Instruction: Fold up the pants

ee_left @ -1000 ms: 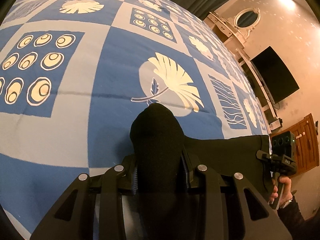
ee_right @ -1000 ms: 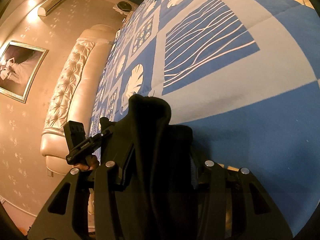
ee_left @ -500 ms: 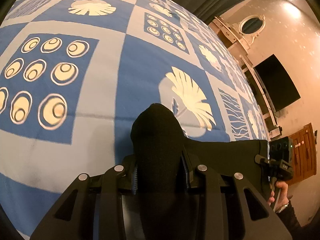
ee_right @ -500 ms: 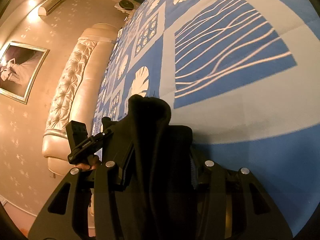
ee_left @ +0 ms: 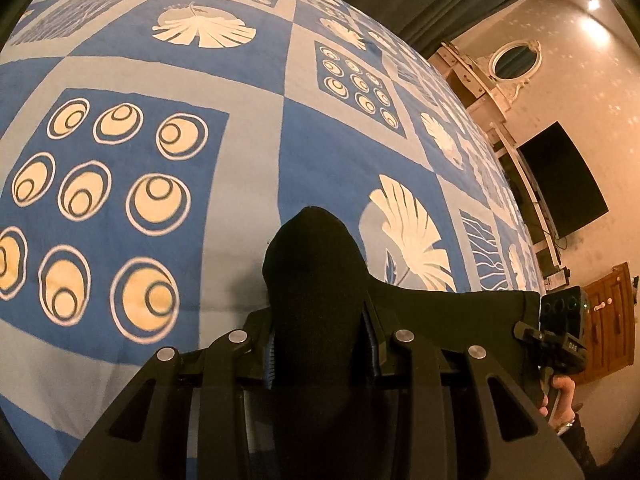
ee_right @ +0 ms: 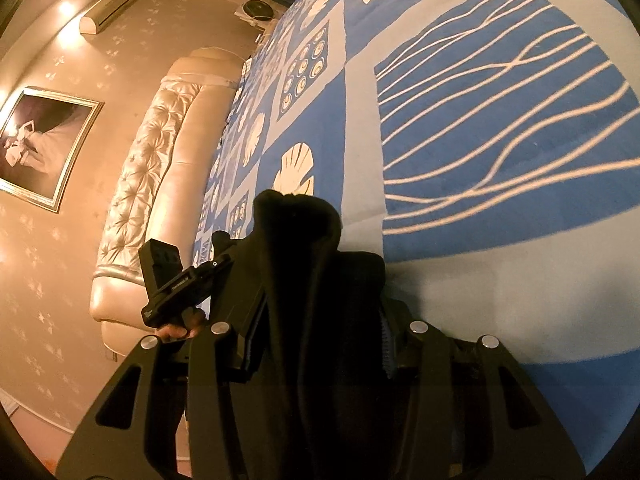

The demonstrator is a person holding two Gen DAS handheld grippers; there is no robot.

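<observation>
We hold the black pants point(ee_left: 316, 280) taut above the patterned bedspread point(ee_left: 248, 184), left gripper point(ee_left: 320, 344) and right gripper point(ee_right: 320, 344) each clamped on bunched cloth; we should keep both level, lowering the edge evenly toward the bed's middle.
</observation>
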